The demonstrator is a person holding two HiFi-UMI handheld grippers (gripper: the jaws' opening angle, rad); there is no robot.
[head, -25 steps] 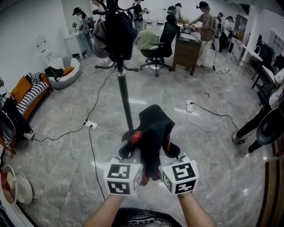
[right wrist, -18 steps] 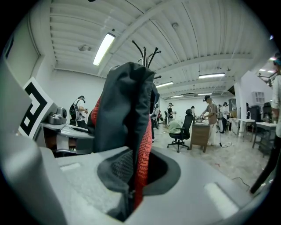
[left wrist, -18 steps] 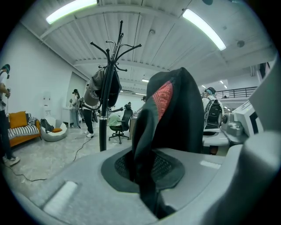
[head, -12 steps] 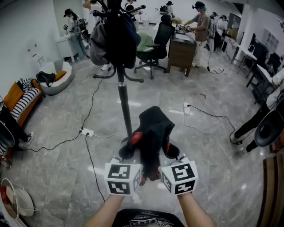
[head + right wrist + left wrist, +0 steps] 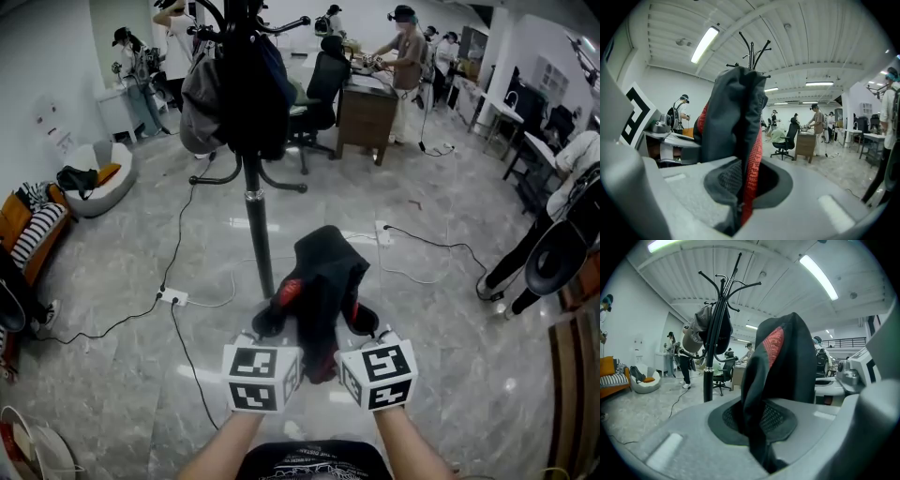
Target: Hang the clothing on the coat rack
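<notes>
A black garment with red trim (image 5: 322, 281) is held up between both grippers in front of me. My left gripper (image 5: 281, 323) is shut on its left part, the cloth (image 5: 778, 366) pinched between the jaws. The right gripper (image 5: 361, 323) is shut on the right part, where black cloth with a red strip (image 5: 740, 140) runs down into the jaws. The black coat rack (image 5: 251, 159) stands just ahead, slightly left, with dark clothes and a grey bag (image 5: 202, 98) hanging from its upper hooks. Its pole and hooks (image 5: 717, 310) rise left of the garment in the left gripper view.
White cables and a power strip (image 5: 172, 298) lie on the marble floor left of the rack base. An office chair (image 5: 314, 103) and a wooden desk (image 5: 366, 112) stand behind the rack. Several people work at the back; a person's legs (image 5: 525, 262) are at the right.
Both grippers and the garment have moved forward with me toward the coat rack, which now looms larger and closer. The grip on the garment is unchanged.
</notes>
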